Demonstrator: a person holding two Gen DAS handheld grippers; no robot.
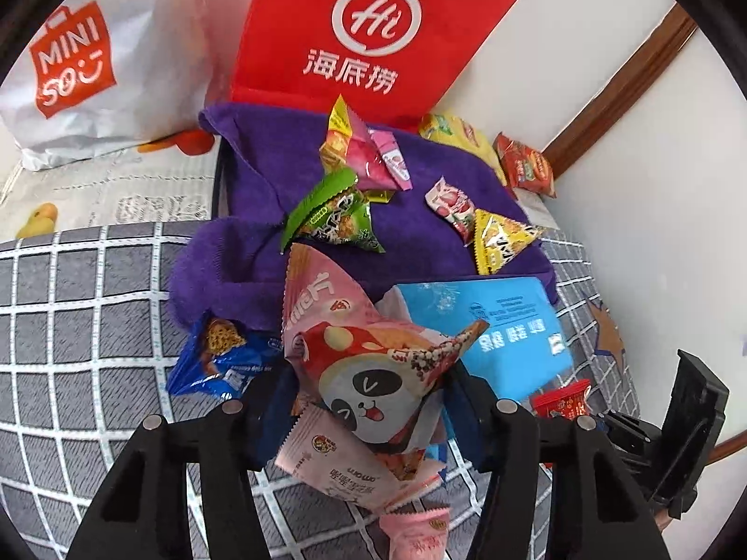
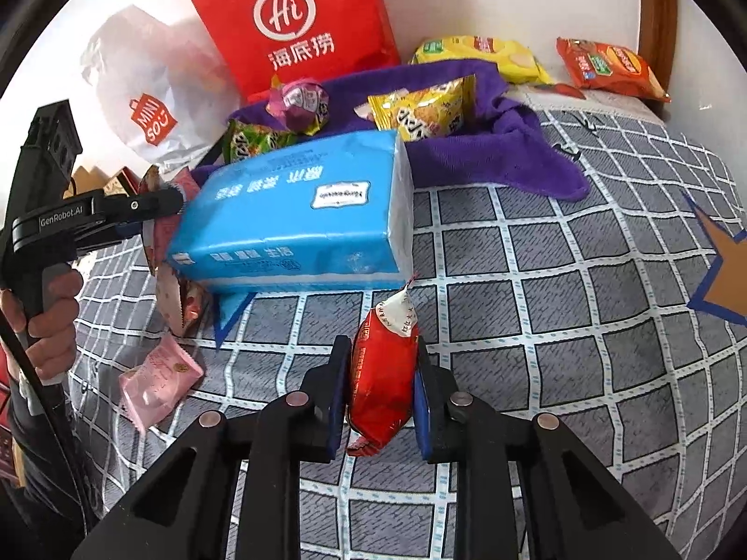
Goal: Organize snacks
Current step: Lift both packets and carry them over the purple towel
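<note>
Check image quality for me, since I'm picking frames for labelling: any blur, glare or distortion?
Left wrist view: fisheye bends the checked bedspread; the panda snack packet in the left gripper is sharp. Right wrist view: the red snack packet shows glare, and dark vignette fills the corners.

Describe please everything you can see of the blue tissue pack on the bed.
The blue tissue pack is a rectangular soft pack in glossy blue plastic film, with white Chinese lettering and a white oval label on its top face. It looks sealed and full. It lies flat on the grey checked bedcover, its far edge against the purple towel. In the left wrist view its print reads upside down, and the panda snack bag held by the left gripper covers its near corner.
</note>
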